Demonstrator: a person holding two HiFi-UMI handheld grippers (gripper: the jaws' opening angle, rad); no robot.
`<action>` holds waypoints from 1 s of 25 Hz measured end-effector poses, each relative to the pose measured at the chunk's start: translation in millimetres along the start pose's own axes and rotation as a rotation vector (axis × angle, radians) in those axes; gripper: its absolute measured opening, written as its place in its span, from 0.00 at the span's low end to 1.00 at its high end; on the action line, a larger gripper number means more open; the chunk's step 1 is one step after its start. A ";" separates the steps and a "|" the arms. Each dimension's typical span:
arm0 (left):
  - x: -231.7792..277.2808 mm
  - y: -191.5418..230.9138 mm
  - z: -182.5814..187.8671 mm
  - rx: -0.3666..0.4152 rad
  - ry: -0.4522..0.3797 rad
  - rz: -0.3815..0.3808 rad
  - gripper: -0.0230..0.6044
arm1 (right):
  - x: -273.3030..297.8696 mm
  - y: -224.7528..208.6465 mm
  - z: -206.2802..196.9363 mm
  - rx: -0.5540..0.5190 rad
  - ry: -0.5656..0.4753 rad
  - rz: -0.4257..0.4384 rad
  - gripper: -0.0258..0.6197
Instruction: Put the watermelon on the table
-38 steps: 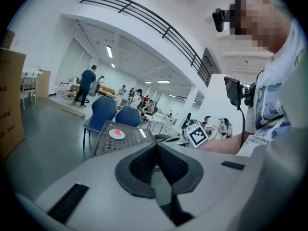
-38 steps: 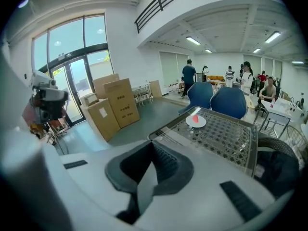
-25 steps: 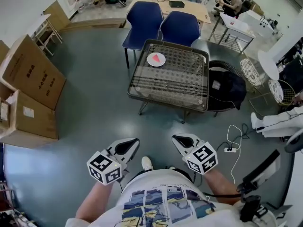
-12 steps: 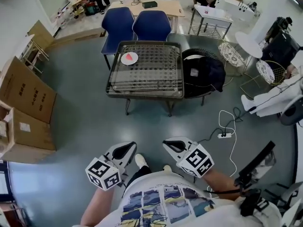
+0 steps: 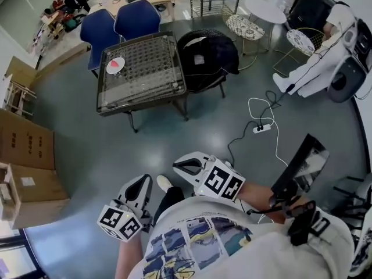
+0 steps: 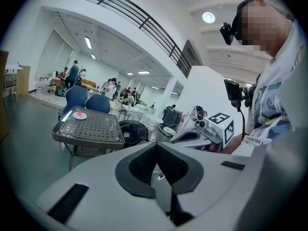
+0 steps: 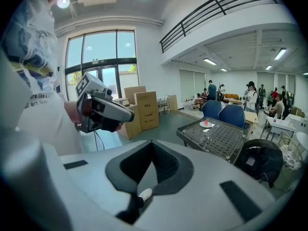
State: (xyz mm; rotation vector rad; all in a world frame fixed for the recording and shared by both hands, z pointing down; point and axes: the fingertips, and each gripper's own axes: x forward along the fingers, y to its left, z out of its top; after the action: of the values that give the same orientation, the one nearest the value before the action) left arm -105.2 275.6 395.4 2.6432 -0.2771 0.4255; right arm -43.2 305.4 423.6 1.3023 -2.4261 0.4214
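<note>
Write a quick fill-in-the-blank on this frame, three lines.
1. The watermelon slice lies on a white ____ on the table.
2. Behind the table stand two ____ chairs.
3. The left tongs and right tongs are both ____, holding nothing.
Missing words: plate; blue; shut.

Watermelon sits on a plate on the table, chairs behind.
</note>
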 end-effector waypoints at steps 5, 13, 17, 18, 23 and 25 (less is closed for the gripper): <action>9.3 -23.1 -12.3 0.017 0.030 -0.013 0.05 | -21.1 4.4 -11.2 -0.020 -0.002 -0.008 0.05; 16.5 -37.6 -22.7 0.032 0.038 -0.024 0.05 | -34.5 9.2 -19.6 -0.024 -0.016 -0.018 0.05; 16.3 -36.1 -21.3 0.037 0.037 -0.022 0.05 | -34.0 7.9 -17.1 -0.036 -0.017 -0.026 0.05; 16.4 -35.8 -20.9 0.036 0.036 -0.024 0.05 | -33.9 7.9 -17.0 -0.036 -0.015 -0.025 0.05; 16.6 -33.8 -20.9 0.026 0.044 -0.020 0.05 | -33.6 7.7 -14.8 -0.041 -0.011 -0.021 0.05; 17.9 -33.2 -19.7 0.025 0.042 -0.019 0.05 | -33.5 6.3 -15.4 -0.042 -0.008 -0.020 0.05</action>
State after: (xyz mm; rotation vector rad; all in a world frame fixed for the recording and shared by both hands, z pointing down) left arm -84.8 311.7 405.2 2.6556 -0.2353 0.4801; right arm -28.8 339.8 422.1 1.3115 -2.4135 0.3588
